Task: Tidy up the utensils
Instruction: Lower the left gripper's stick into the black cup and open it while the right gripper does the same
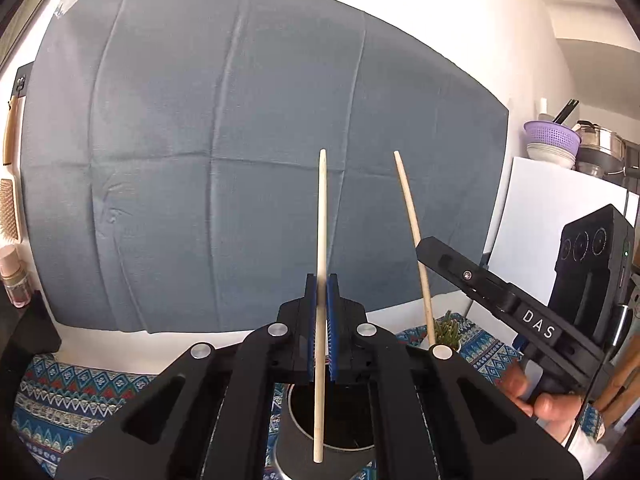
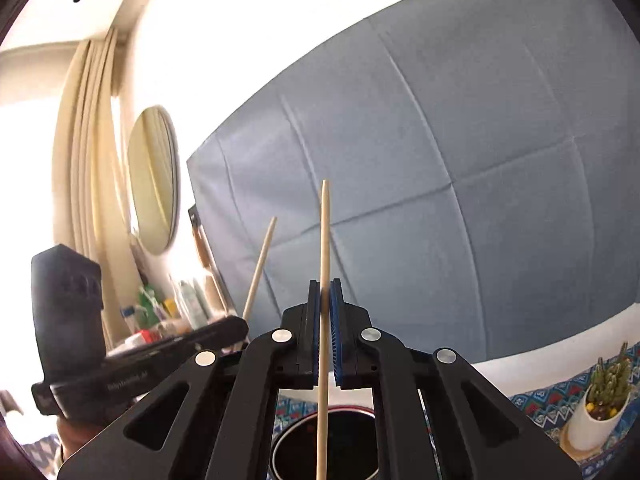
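Two hand-held grippers (image 1: 322, 296) (image 2: 325, 300), one chopstick (image 1: 321, 240) (image 2: 324, 280) each

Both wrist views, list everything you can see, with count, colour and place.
chopstick: two, pale wood, one upright in each gripper
container: one, dark round opening, below the grippers
cloth: one, grey-blue, on the wall behind
table cover: one, blue patterned, underneath
cactus pot: one, white, on the table cover
colander: one, purple, far right shelf
left gripper: black, blue pads, shut on a chopstick
right gripper: same, shut on the other
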